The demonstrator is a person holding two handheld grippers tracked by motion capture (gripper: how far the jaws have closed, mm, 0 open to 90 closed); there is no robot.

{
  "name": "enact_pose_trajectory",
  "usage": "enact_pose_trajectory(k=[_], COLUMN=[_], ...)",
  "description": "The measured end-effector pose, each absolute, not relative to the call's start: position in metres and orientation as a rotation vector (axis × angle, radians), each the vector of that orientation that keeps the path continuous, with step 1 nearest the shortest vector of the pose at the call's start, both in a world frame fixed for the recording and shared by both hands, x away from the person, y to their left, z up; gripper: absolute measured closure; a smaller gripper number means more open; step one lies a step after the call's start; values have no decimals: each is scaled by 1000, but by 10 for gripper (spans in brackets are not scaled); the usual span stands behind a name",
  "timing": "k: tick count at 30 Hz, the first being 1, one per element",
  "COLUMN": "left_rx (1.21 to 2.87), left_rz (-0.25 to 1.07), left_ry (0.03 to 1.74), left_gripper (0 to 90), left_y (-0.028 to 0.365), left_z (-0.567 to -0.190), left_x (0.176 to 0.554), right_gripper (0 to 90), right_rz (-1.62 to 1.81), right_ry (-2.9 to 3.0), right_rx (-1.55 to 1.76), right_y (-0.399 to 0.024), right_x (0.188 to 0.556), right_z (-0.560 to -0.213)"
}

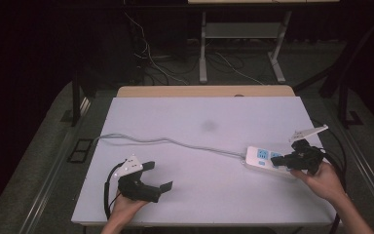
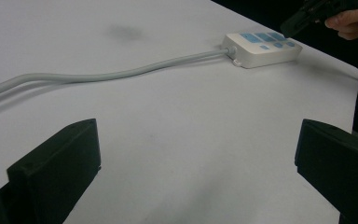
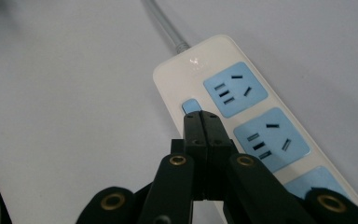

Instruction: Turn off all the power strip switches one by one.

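Starting at the left: the left claw (image 1: 157,176) sits near the desk's (image 1: 199,122) 7 o'clock corner, jaws spread wide apart with nothing between them, just bare white surface. Looks to me like it's parked there to stay out of the way while the other hand works.

From about 9 o'clock a grey cable (image 1: 165,142) snakes across the middle of the desk and runs into the power strip (image 1: 263,157), which lies flat over at roughly 4 o'clock, close to the right edge. It's white with blue sockets (image 3: 235,88), all of them empty, no plugs in anything.

The right claw (image 3: 202,116) has its jaws pressed together, holding nothing, and the joined tip is right at the small blue switch button (image 3: 190,105) next to the first socket. Touching it or just above it, I can't quite tell. My guess is the jaws are closed on purpose so the tip works like a single finger for poking the switch. The right hand (image 1: 324,181) comes in from the desk's 5 o'clock side
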State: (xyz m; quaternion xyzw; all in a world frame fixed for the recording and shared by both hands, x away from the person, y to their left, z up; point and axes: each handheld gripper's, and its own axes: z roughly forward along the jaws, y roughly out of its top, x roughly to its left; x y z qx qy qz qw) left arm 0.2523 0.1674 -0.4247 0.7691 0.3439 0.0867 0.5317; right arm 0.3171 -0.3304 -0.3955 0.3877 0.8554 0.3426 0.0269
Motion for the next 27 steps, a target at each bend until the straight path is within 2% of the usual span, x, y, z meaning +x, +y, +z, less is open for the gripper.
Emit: enact_pose_trajectory(k=[14, 27], left_rx=[1833, 1833], left_rz=[208, 207], left_ry=[820, 818], left_gripper=[0, 0], left_y=[168, 168], left_z=[-425, -425], left_x=[252, 253], right_gripper=[900, 900], right_rz=[1067, 1050], right_ry=[2652, 2660], right_rx=[1166, 1167], right_y=[-318, -312], right_x=[326, 335], right_z=[-381, -384])
